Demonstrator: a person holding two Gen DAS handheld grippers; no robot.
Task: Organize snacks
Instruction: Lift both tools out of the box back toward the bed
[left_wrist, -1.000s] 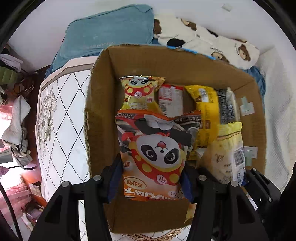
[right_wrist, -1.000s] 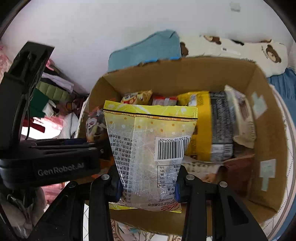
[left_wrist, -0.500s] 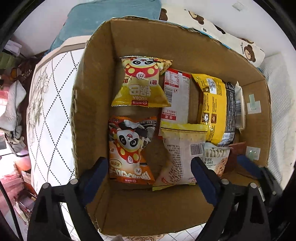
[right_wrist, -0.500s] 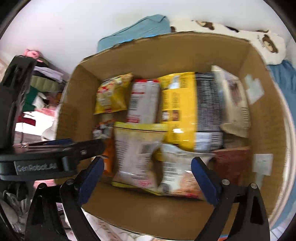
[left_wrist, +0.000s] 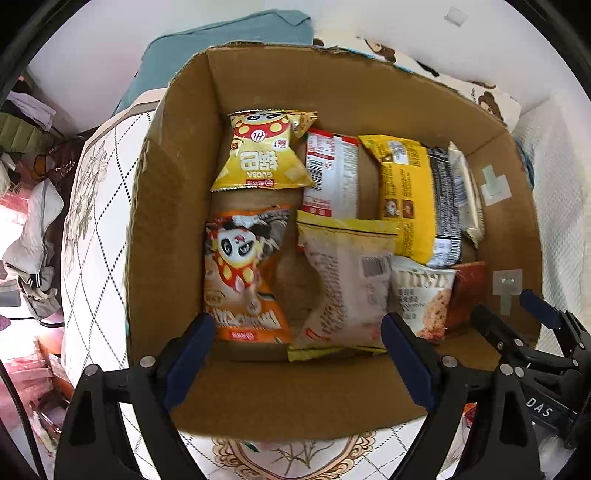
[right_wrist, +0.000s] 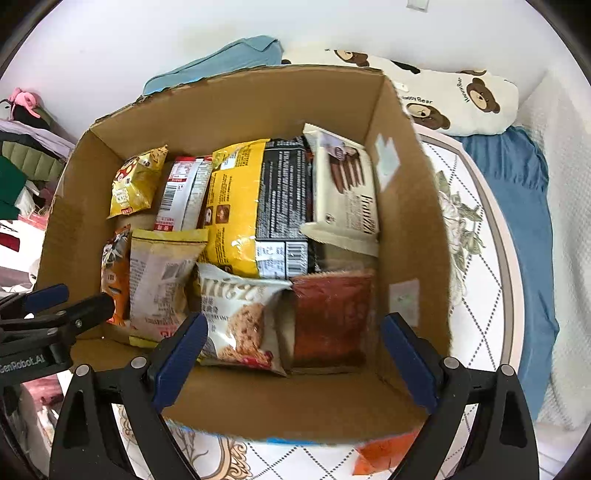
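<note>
A: Report the state of the left tongs (left_wrist: 297, 343).

B: Jaws spread wide, nothing between them. They have just been opening. They hang over the near wall of the cardboard box (left_wrist: 288, 402), pointing down into it.

A: And the right tongs (right_wrist: 293, 345)?

B: Same condition: jaws wide apart, empty, just opened, above the near wall of the same box.

A: Location of the snacks?

B: All inside the box, which sits on a quilted mattress (left_wrist: 96, 206). Near left: orange panda packet (left_wrist: 242, 273), lying flat. Just beside it on the right: pale barcode packet (left_wrist: 343, 284) with a yellow top edge. Its right edge touches the cookie packet (right_wrist: 240, 317), which lies next to a dark red packet (right_wrist: 332, 317).

A: Far row?

B: Yellow packet (left_wrist: 264, 155) at far left, then a red-and-white packet (left_wrist: 330, 173), a yellow-and-black bag (right_wrist: 258, 206), and a cream chocolate-stick box (right_wrist: 345, 192) leaning at the right.

A: Surroundings?

B: A bear-print pillow (right_wrist: 454, 99) and a teal cloth (left_wrist: 221, 48) lie behind the box.
</note>
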